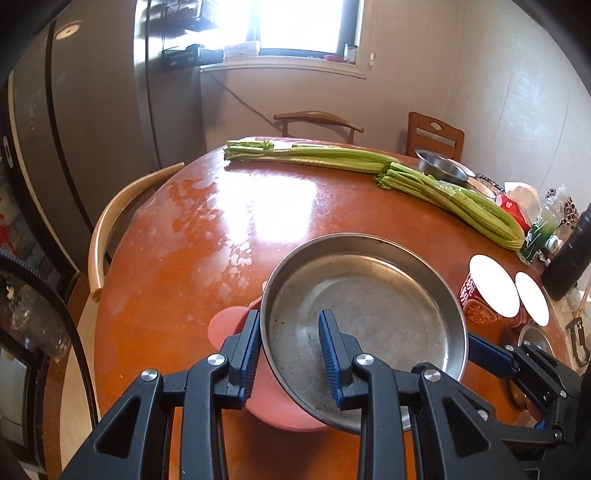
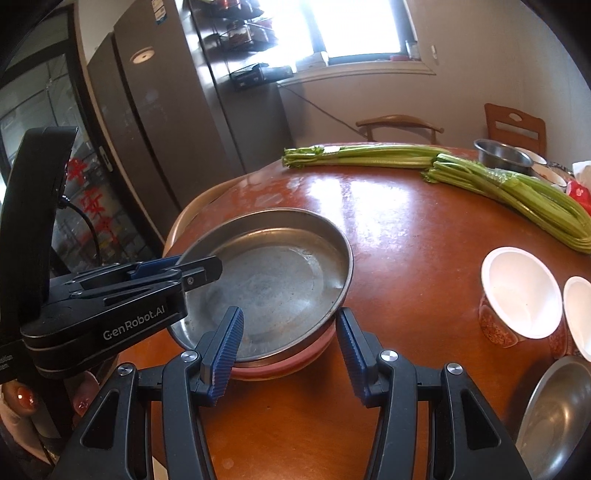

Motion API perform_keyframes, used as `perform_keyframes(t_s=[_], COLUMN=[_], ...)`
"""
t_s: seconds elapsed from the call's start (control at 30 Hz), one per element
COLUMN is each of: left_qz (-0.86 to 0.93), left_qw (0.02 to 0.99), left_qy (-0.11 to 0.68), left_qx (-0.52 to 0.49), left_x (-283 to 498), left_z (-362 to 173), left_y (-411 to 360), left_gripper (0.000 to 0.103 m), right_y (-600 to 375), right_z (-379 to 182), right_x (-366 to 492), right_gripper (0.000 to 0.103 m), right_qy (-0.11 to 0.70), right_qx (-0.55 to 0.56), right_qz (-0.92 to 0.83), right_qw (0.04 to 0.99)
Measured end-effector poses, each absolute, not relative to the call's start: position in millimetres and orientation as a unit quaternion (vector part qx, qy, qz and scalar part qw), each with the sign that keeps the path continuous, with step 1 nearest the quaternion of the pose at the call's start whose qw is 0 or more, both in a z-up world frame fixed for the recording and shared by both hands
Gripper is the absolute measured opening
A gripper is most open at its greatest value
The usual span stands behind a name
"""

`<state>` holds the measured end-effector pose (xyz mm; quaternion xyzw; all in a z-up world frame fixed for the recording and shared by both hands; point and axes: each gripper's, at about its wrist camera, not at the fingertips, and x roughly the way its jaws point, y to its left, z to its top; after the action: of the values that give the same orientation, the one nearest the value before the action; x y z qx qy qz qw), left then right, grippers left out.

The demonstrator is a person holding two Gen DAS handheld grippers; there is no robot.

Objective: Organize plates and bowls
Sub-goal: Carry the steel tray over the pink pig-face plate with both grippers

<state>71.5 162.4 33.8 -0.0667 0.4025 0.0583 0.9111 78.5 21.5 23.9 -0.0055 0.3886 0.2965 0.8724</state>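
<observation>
Bright window (image 1: 306, 22), pale walls (image 1: 498, 92), grey fridge (image 1: 92, 92), wood chairs (image 1: 436, 134)

A dull silver steel plate (image 1: 369, 314) sits on a pink plate (image 1: 229, 328). The table (image 1: 184, 258) is glossy orange-brown, the celery (image 1: 461, 203) pale green. The cups (image 2: 517, 295) are white inside, red-patterned outside.

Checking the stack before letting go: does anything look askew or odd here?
The steel plate sits tilted and off-centre on the pink plate, overhanging it. The left claw straddles its rim; the right claw is open at the opposite rim. Pale blotches mark the table.
</observation>
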Motion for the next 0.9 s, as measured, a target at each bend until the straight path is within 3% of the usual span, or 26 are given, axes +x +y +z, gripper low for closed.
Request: perform_keyframes(t_s=[0.9], left_qz=[0.091], left_qw=[0.886], left_qy=[0.45], left_qx=[-0.072], left_x=[66.4], left_z=[-9.9], left_y=[178.3], left_gripper=[0.031], right_y=[44.4], right_z=[-11.3], right_x=[79.4], right_gripper=[0.054], right_qy=[0.43], right_qx=[-0.038], right_qz=[0.319], right_qw=[0.844])
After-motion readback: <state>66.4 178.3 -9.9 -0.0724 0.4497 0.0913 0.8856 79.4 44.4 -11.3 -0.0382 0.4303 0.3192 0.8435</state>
